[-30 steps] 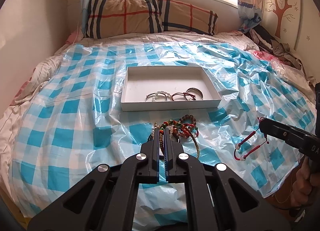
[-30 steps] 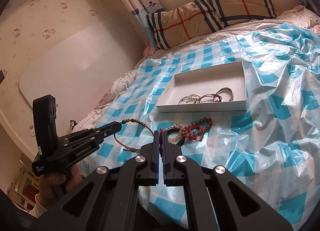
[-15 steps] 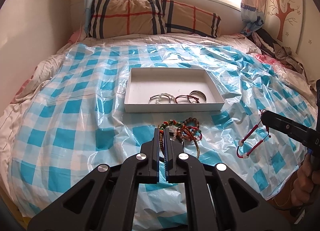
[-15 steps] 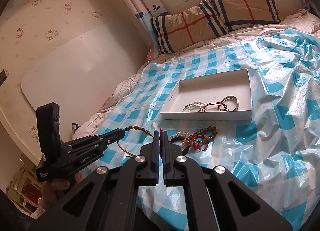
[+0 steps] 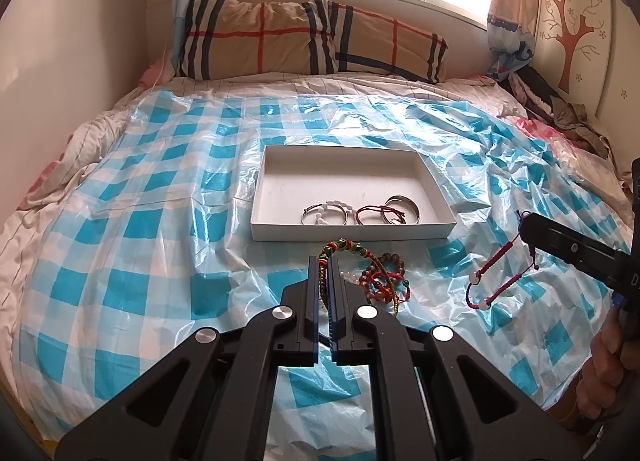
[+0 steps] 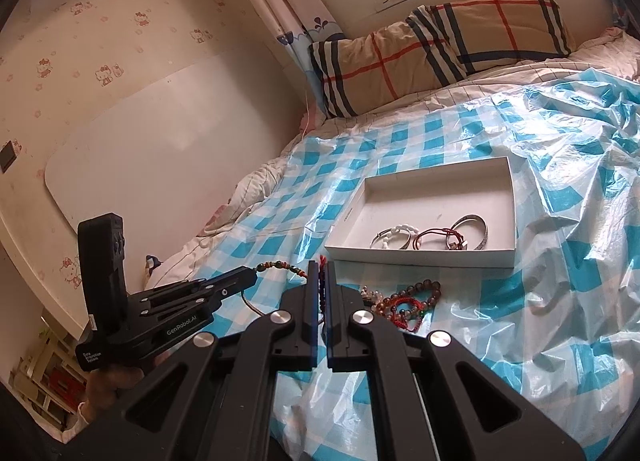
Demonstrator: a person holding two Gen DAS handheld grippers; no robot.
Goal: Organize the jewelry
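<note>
My left gripper (image 5: 324, 261) is shut on a multicoloured bead necklace (image 5: 347, 247) and holds it above the bed; it also shows in the right wrist view (image 6: 251, 276). My right gripper (image 6: 321, 265) is shut on a red cord bracelet (image 5: 498, 275) that hangs from it; its tip shows in the left wrist view (image 5: 525, 221). A white box (image 5: 260, 197) on the checked sheet holds a white bead bracelet (image 5: 326, 213), a red cord bracelet (image 5: 370, 215) and a metal bangle (image 5: 402, 207). A heap of bead bracelets (image 6: 404, 299) lies in front of the box.
The blue-and-white checked plastic sheet (image 5: 132, 245) covers the bed. Plaid pillows (image 5: 304, 41) lie at the head under the window. Clothes (image 5: 560, 109) are piled at the far right. A wall (image 6: 120, 141) runs along the left side.
Both grippers have risen and drawn back a little with their jewelry; the box and heap sit lower and farther in both views.
</note>
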